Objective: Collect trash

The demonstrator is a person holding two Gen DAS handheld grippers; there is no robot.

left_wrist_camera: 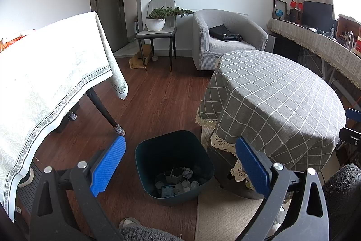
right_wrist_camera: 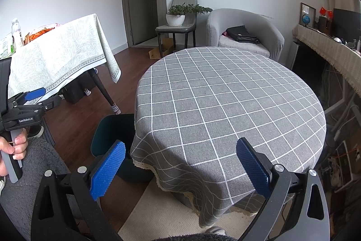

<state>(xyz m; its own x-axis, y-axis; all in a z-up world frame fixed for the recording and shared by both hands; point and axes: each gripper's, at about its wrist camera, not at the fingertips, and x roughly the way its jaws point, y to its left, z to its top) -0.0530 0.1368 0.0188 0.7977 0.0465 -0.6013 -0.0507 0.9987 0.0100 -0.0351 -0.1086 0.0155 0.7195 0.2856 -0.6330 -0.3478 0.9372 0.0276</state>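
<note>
Hovering both tools with nothing in them, I see the left gripper (left_wrist_camera: 180, 164) spread wide above the dark bin (left_wrist_camera: 174, 164), and the right gripper (right_wrist_camera: 180, 164) equally wide over the near edge of the round table (right_wrist_camera: 225, 101). The trash (left_wrist_camera: 178, 182), crumpled paper and small scraps, lies at the bottom of the bin at six o'clock in the left view; in the right view the bin (right_wrist_camera: 108, 134) peeks out at eight o'clock, tucked against the hanging checked cloth (right_wrist_camera: 180, 173). I judge the collecting nearly finished, since the grey tabletop shows no litter that I can make out. My worry is the cloth: its lace hem droops close to the bin rim, and a low sweep could snag it or tip the bin. The floor is dark wood with a pale rug (left_wrist_camera: 225, 214) at five o'clock. A second table under a white cloth (left_wrist_camera: 49, 73) stands at nine o'clock, an armchair (left_wrist_camera: 225, 37) at one o'clock, a potted plant (left_wrist_camera: 158, 19) on a chair at twelve.
</note>
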